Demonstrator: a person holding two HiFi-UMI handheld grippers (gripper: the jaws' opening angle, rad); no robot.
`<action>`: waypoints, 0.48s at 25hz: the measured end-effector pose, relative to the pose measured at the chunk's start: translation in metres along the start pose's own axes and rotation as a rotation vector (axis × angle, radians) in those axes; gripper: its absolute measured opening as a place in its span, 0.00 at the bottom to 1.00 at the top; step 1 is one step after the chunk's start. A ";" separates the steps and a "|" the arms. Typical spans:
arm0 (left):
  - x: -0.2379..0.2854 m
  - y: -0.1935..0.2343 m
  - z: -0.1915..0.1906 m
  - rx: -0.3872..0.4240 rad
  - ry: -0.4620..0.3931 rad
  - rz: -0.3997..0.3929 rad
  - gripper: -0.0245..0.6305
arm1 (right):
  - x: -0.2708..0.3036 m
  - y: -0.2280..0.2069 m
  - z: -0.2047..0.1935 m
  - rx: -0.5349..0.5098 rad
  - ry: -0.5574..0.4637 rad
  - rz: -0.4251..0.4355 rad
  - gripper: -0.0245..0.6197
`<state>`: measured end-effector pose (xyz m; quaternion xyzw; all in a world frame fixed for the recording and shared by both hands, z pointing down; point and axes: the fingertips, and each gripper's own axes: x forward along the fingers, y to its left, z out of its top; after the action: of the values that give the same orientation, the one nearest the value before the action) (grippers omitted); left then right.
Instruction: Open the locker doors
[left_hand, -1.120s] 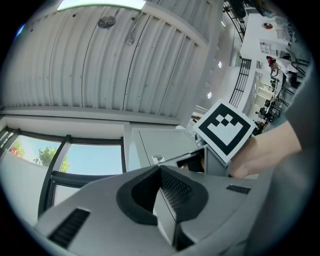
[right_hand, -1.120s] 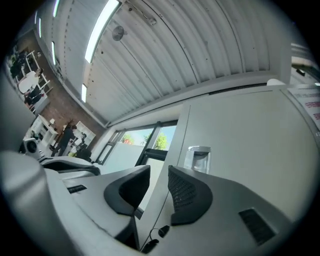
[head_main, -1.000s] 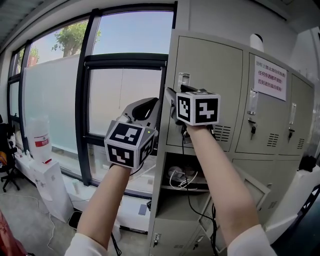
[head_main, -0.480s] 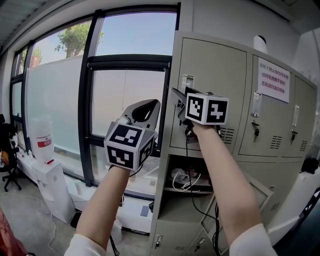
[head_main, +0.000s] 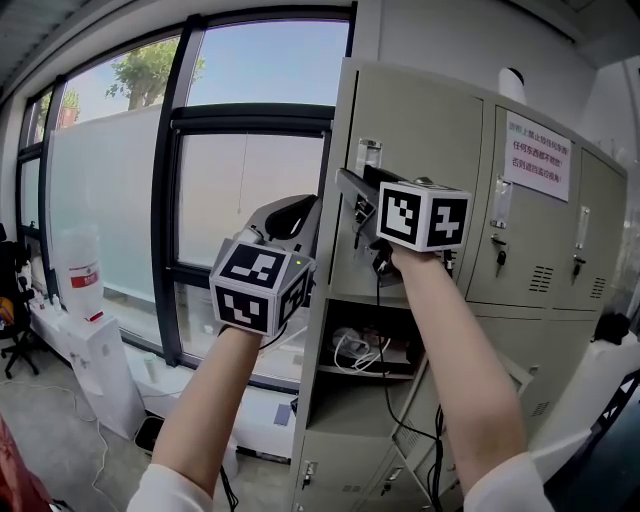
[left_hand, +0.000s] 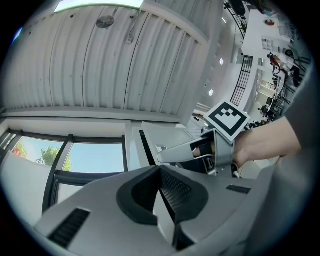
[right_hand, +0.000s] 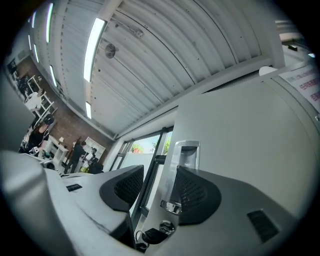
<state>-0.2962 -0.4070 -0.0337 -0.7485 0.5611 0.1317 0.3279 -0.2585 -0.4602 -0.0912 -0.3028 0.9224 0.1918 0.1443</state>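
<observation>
The grey top-left locker door (head_main: 420, 150) carries a chrome handle (head_main: 367, 158) near its left edge, with a key lock (right_hand: 161, 229) below it. My right gripper (head_main: 352, 195) is up against that edge. In the right gripper view its jaws (right_hand: 160, 190) stand apart and are closing, with the handle (right_hand: 181, 172) and the door's edge between them; no pad visibly presses. My left gripper (head_main: 290, 215) hangs lower left in front of the window, jaws (left_hand: 167, 202) shut on nothing. From the left gripper view, the right gripper (left_hand: 172, 152) shows ahead.
More closed locker doors (head_main: 520, 230) run to the right, one with a paper notice (head_main: 538, 155). Below the top-left door an open compartment (head_main: 365, 350) holds cables. A dark-framed window (head_main: 240, 190) fills the left, with a white unit (head_main: 95, 370) on the floor.
My right hand has shifted slightly to the right while its jaws stay by the handle. The left gripper has held its place.
</observation>
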 end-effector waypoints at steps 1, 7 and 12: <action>-0.001 -0.002 0.001 -0.002 0.003 0.002 0.05 | -0.005 0.003 0.003 -0.011 -0.003 0.005 0.34; -0.002 -0.022 -0.002 0.005 0.038 0.016 0.05 | -0.035 0.017 0.018 -0.039 -0.021 0.045 0.30; -0.002 -0.042 -0.007 -0.023 0.069 0.016 0.05 | -0.059 0.023 0.028 -0.116 -0.002 0.038 0.29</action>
<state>-0.2598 -0.4033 -0.0128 -0.7519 0.5765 0.1150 0.2986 -0.2226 -0.4011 -0.0879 -0.2928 0.9151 0.2480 0.1238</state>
